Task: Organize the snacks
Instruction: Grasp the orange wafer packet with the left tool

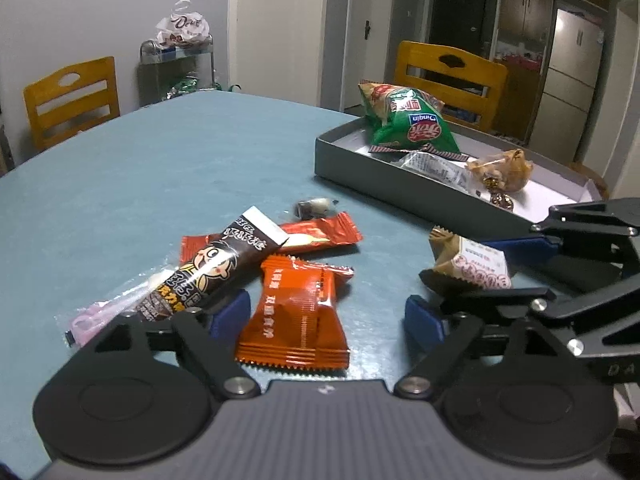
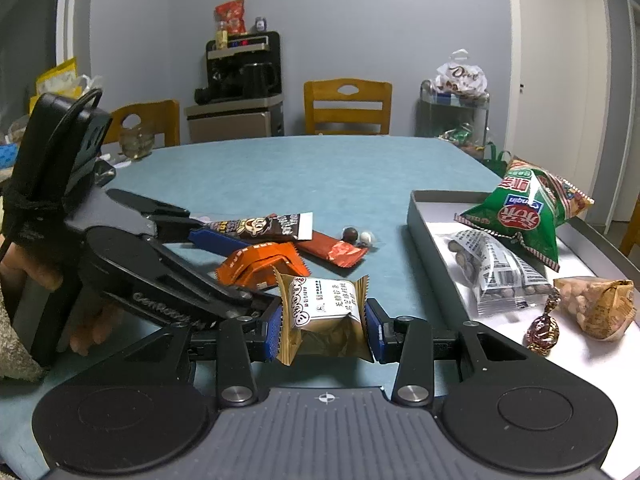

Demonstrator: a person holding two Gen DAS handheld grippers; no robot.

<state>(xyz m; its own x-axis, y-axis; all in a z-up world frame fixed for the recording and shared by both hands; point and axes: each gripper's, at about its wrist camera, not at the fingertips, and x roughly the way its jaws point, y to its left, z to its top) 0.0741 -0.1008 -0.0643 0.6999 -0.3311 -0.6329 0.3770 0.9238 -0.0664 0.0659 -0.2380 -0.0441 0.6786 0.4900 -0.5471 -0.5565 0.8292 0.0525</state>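
Note:
My right gripper [image 2: 323,330] is shut on a tan and white snack packet [image 2: 325,316], which also shows in the left wrist view [image 1: 470,266]. My left gripper [image 1: 326,320] is open around an orange packet [image 1: 296,316] on the blue table [image 1: 180,168]. A brown cartoon tube snack [image 1: 216,268], a red bar [image 1: 320,232] and a small clear candy [image 1: 316,207] lie beside it. The grey tray [image 2: 430,236] holds a green bag [image 2: 524,212], a clear nut packet [image 2: 496,272], a tan bag [image 2: 596,308] and a dark red candy [image 2: 542,330].
Yellow wooden chairs [image 2: 347,106] stand around the table. A coffee machine on a cabinet [image 2: 240,80] and a wire rack with a white bag [image 2: 456,96] stand by the far wall. A glass [image 2: 136,144] sits at the table's left edge.

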